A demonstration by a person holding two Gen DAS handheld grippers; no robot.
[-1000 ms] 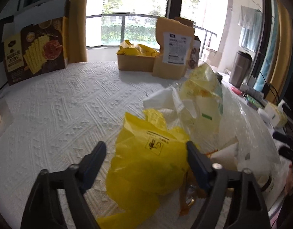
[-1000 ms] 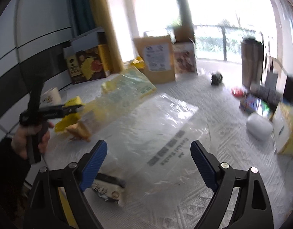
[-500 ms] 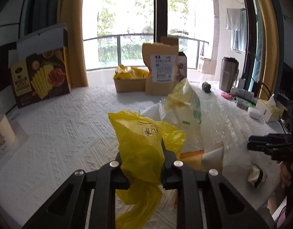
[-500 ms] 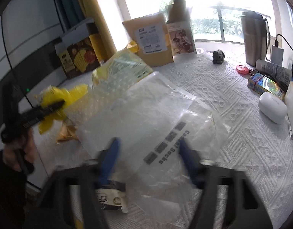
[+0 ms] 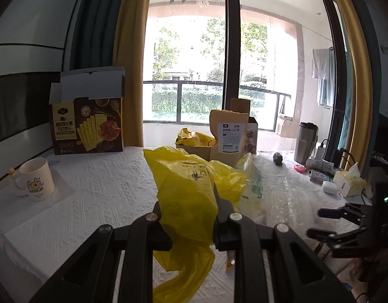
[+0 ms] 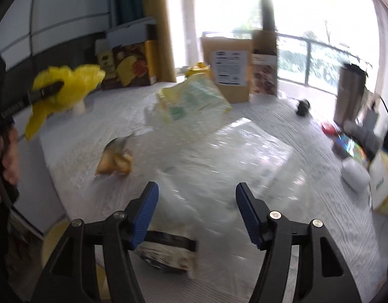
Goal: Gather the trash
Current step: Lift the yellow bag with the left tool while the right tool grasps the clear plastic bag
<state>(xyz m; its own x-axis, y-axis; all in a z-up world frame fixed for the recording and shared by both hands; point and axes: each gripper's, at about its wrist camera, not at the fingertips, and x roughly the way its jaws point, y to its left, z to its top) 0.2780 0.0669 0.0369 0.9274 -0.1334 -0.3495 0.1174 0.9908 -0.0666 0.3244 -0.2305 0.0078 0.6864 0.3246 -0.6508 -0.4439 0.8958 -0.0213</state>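
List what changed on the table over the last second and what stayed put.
The left gripper closed on the yellow plastic bag and lifted it off the table. The right gripper narrowed over the clear plastic bag, then its jaws have just been opening again, gripping nothing. The cracker box, mug and kraft pouch stayed put.

Left gripper clamped (on yellow bag); right gripper fingers parted, opening.

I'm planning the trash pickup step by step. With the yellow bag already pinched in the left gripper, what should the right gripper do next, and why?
Probably lower the right gripper and close on the clear plastic bag. Its jaws, just opening, stand apart right above that plastic, nothing pinched, while the left gripper is shut on the yellow bag, lifted off the table.
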